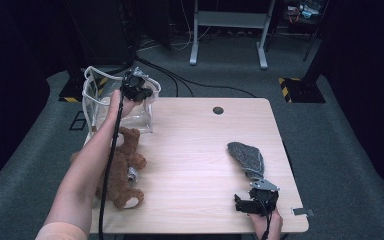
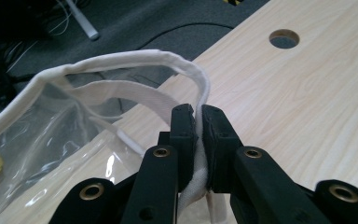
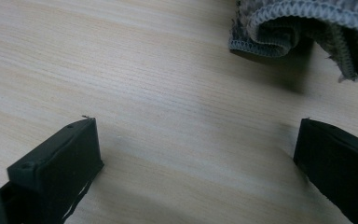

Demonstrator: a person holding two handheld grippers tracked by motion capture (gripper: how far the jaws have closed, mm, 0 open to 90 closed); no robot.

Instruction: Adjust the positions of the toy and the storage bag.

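left tongs pinch the bag's rim

the left tongs (image 2: 199,122) are clamped on the white fabric rim of the clear bag (image 1: 95,107), with the trim squeezed flat between the two black jaws. in the high view the left tongs (image 1: 136,89) sit at the top edge of the bag, which stands open at the far left corner of the surface (image 1: 195,150), partly past its edge. a brown teddy (image 1: 122,170) lies on the surface just in front of the bag, beside the person's left forearm. the right tongs (image 1: 243,202) rest low at the near right of the surface, jaws spread wide with nothing between them, bare wood showing in the gap (image 3: 196,154). a grey cloth (image 1: 246,157) lies just beyond them, close to but not touching the jaws.
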